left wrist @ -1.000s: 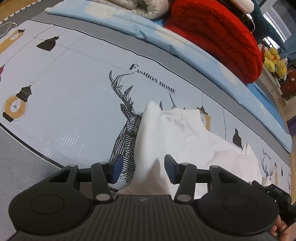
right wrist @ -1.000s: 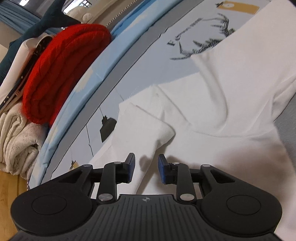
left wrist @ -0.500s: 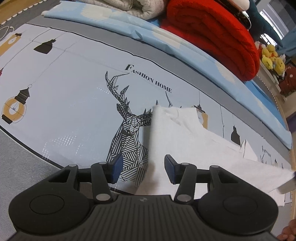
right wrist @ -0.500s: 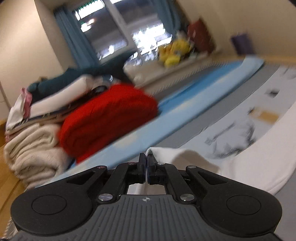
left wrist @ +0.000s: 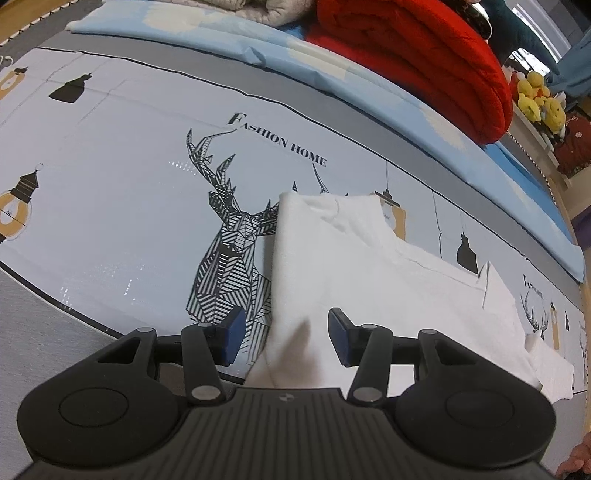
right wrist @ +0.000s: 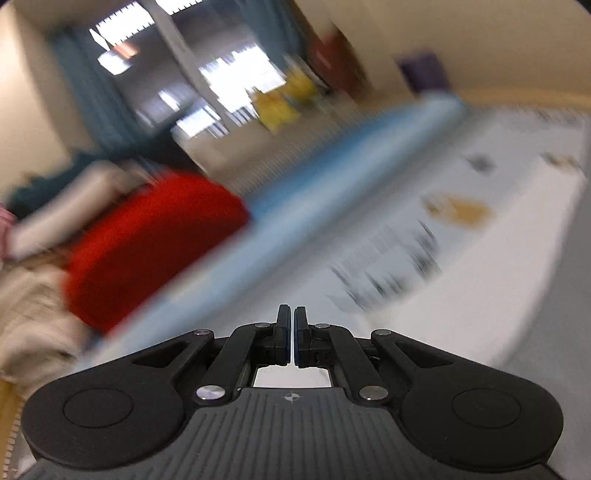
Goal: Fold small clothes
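Note:
A small white garment [left wrist: 362, 280] lies flat on the printed mat [left wrist: 129, 192], stretched out to the right. My left gripper [left wrist: 286, 338] is open, its jaws either side of the garment's near left edge, not closed on it. My right gripper [right wrist: 290, 336] has its jaws together; the view is blurred by motion. A strip of white cloth [right wrist: 291, 376] shows just under the jaws, and I cannot tell if it is pinched. The garment shows as a white band [right wrist: 480, 295] at the right of the right wrist view.
A red folded blanket [left wrist: 424, 62] and a cream blanket [left wrist: 258, 7] sit on a light blue sheet [left wrist: 332, 77] beyond the mat. Yellow plush toys [left wrist: 539, 99] stand at the far right. A grey carpet [left wrist: 37, 332] borders the mat on the left.
The right gripper shut on the garment's edge, pulled it out to the right and swung up fast. The garment went from bunched to flat. The left gripper stayed open.

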